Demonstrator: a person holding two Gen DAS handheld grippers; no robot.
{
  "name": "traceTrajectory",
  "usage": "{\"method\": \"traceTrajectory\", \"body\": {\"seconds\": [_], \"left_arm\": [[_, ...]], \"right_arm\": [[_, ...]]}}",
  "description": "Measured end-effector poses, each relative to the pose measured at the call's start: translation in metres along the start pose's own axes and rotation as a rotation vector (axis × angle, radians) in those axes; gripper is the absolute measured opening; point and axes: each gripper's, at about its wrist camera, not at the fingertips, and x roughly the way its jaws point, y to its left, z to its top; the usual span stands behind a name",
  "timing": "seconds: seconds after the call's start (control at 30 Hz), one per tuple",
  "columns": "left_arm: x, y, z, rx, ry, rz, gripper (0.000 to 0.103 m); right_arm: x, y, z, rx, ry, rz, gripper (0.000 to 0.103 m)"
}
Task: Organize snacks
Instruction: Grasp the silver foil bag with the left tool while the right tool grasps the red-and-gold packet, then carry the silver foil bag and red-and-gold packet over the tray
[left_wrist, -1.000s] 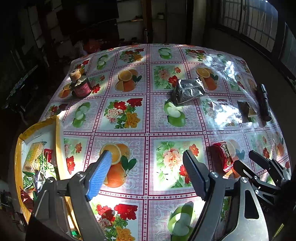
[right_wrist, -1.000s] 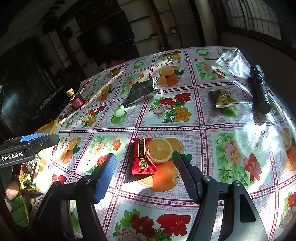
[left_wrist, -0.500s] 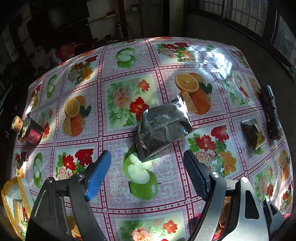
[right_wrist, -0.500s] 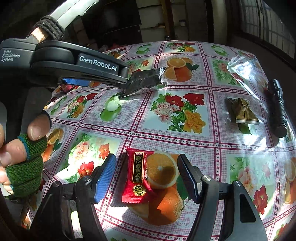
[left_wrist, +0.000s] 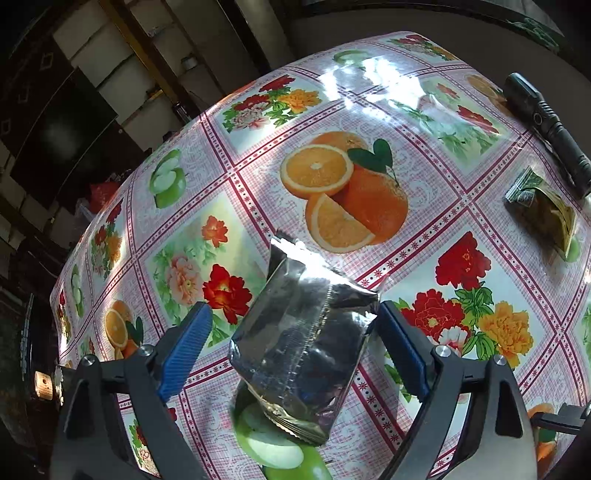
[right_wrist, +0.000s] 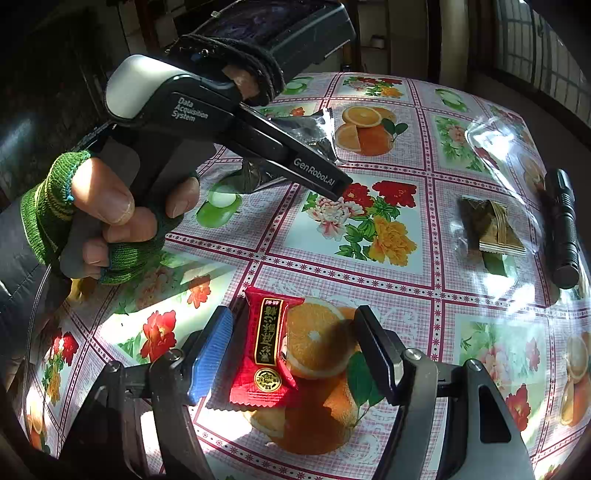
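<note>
A silver foil snack packet (left_wrist: 303, 339) lies on the fruit-and-flower tablecloth (left_wrist: 369, 110), between the fingers of my left gripper (left_wrist: 293, 347). Its jaws are opening; the right pad (left_wrist: 402, 350) is close to the packet's corner and the blue left pad (left_wrist: 184, 350) stands apart from it. My right gripper (right_wrist: 293, 356) is open around a red snack packet (right_wrist: 262, 350), which lies flat nearer the blue left pad (right_wrist: 210, 354). In the right wrist view a hand in a green fingerless glove (right_wrist: 48, 206) holds the left tool over the silver packet (right_wrist: 317, 129).
A brown-and-gold snack packet (left_wrist: 546, 218) (right_wrist: 495, 232) lies to the right, with a black flashlight (left_wrist: 546, 122) (right_wrist: 563, 229) beyond it near the table's edge. A small corked bottle (left_wrist: 44, 384) shows at the far left.
My left gripper has swung away from the yellow tray to the silver packet, which now lies between its wider jaws. The right gripper came down closer around the red packet, then held still.
</note>
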Motion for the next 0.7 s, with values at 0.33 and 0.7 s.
{"method": "traceTrajectory", "body": {"seconds": [0.33,0.7], "left_arm": [[-0.043,-0.011,-0.051,-0.074,0.030,-0.103,0.060],[-0.146,-0.003,-0.164,-0.414,0.022,-0.176,0.036]], "right_arm": [[-0.020,-0.011,-0.021,-0.001,0.002,-0.032,0.019],[-0.055,0.001,-0.053,0.044,-0.034,0.074,0.018]]}}
